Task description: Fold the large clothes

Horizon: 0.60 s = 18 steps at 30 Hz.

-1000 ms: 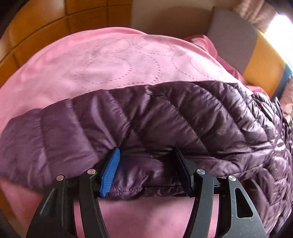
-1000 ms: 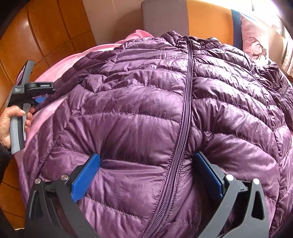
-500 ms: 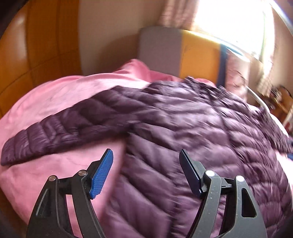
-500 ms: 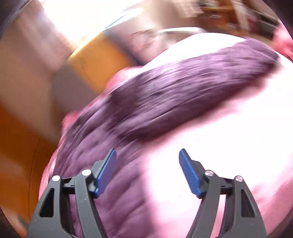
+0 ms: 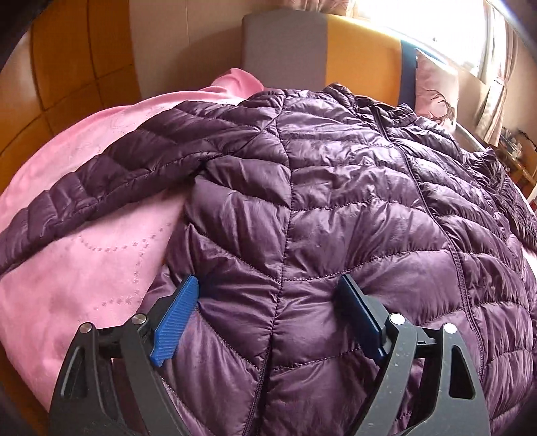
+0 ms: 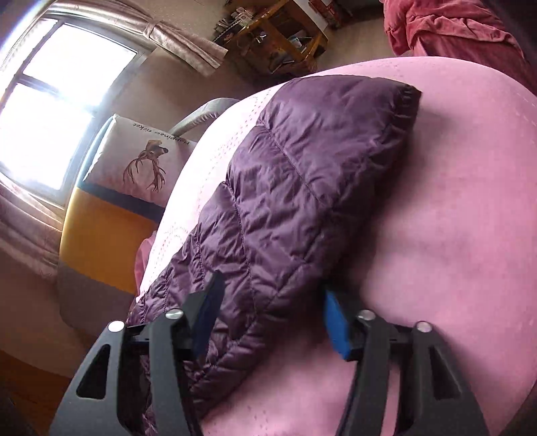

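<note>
While the purple puffer jacket [image 5: 335, 208] lies spread, zip side up, across the pink bedspread [image 5: 84, 268], the left gripper [image 5: 272, 302] presses down into its lower body, jaws wide apart with a quilted seam running between the blue pads [image 5: 174, 315]; nothing is pinched there. That left wrist view takes in nearly the whole garment: one sleeve [image 5: 100, 181] stretched out flat to the left over the pink cloth, the zip [image 5: 436, 214] running up toward the collar, the grey and orange headboard [image 5: 302, 53] beyond, and a pillow [image 5: 436, 90] propped at the right.

From the right wrist camera only the other sleeve [image 6: 302, 187] shows, lying along the bedspread [image 6: 453, 234] with its cuff pointing away; the right gripper [image 6: 272, 302] straddles it near the shoulder end, jaws spread to either side of the sleeve, pads touching the fabric but not closed on it. This view alone shows the bright window [image 6: 50, 110], the stag print on the pillow [image 6: 144, 161], a cluttered wooden table [image 6: 275, 37] and a heap of red cloth [image 6: 453, 30] beyond the bed.
</note>
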Each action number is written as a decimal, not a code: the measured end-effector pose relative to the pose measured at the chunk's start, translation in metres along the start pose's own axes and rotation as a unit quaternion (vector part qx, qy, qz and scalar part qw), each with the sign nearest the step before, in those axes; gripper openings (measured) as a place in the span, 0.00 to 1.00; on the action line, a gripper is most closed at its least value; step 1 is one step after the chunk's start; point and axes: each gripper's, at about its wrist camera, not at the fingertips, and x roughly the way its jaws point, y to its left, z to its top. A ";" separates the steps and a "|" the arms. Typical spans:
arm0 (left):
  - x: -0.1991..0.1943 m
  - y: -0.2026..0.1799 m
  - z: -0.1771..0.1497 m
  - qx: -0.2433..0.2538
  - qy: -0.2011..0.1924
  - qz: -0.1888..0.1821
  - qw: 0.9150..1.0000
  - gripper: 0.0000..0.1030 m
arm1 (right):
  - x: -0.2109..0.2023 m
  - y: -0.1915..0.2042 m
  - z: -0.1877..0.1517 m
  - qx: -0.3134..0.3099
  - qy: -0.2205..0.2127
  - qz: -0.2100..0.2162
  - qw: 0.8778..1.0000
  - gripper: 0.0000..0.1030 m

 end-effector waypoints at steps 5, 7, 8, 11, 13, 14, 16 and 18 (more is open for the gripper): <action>0.002 0.002 -0.002 0.004 0.000 0.006 1.000 0.84 | 0.000 0.023 0.004 -0.074 -0.004 -0.030 0.997 0.06; 0.004 0.003 -0.002 0.000 0.003 0.003 1.000 0.85 | -0.009 0.020 0.006 -0.105 -0.022 -0.061 0.992 0.05; 0.006 0.004 -0.001 0.000 0.005 0.001 1.000 0.85 | -0.010 0.010 0.008 -0.102 -0.021 -0.076 0.992 0.04; 0.007 0.003 -0.002 0.012 0.006 -0.007 1.000 0.86 | -0.013 -0.030 0.012 -0.059 -0.020 -0.082 0.995 0.01; 0.007 0.004 -0.002 0.014 0.004 -0.007 1.000 0.86 | -0.015 -0.031 0.010 -0.063 -0.025 -0.078 0.995 0.01; 0.008 0.007 -0.001 0.009 0.007 -0.011 1.000 0.86 | -0.015 -0.029 0.010 -0.067 -0.025 -0.084 0.994 0.02; 0.006 0.011 0.003 0.004 0.015 -0.018 1.000 0.86 | -0.017 -0.024 0.010 -0.075 -0.021 -0.095 0.992 0.05; 0.001 0.015 0.007 0.006 0.018 -0.029 0.999 0.86 | -0.031 -0.020 0.008 -0.079 -0.024 -0.103 0.991 0.24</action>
